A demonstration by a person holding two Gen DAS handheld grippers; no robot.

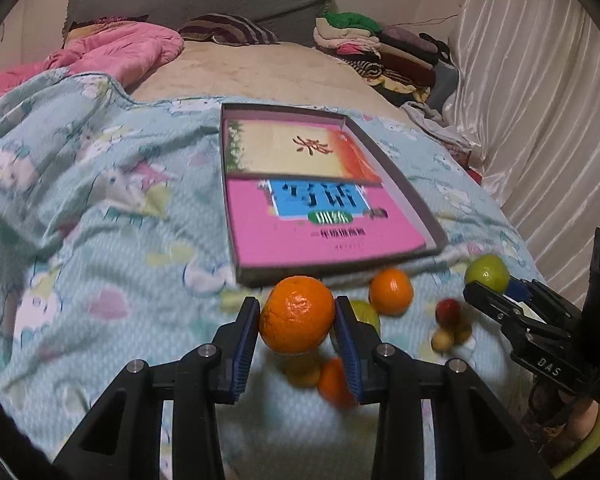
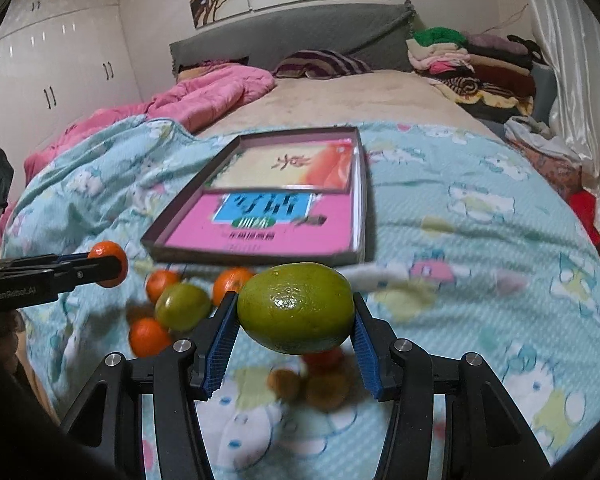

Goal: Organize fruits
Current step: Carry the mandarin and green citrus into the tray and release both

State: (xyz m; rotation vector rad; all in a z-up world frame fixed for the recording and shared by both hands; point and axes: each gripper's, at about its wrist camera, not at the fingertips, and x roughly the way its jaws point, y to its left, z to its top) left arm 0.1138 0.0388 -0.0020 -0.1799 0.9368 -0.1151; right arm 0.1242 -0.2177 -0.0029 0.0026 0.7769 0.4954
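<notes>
Left gripper (image 1: 296,316) pinches an orange (image 1: 297,314) between its blue pads, held clear above the bed (image 1: 100,240). Right gripper (image 2: 296,314) pinches a green fruit (image 2: 296,307) the same way, also lifted off the blanket. Both fruits sit square between the fingers; grips look secure.

Box (image 1: 400,184): shallow, open, lying flat mid-bed, just beyond the fruit pile. Inside it, two printed sheets or books, one pink and one cream and orange. No fruit in it so far as either view shows.

Loose fruit on the blanket near the box's near edge:
- one orange (image 1: 391,292), just beside the box edge
- a second green fruit (image 2: 183,306)
- smaller oranges (image 2: 149,337), at least two
- a small red fruit (image 1: 449,310) with brown ones (image 1: 443,339) touching or nearly so; blurred, count uncertain.

Judgement: task is early. Nothing sorted yet; the first two fruits are in hand, presumably bound for the box. The rest of the pile is still to be picked up. Where each kind should go cannot be told.
</notes>
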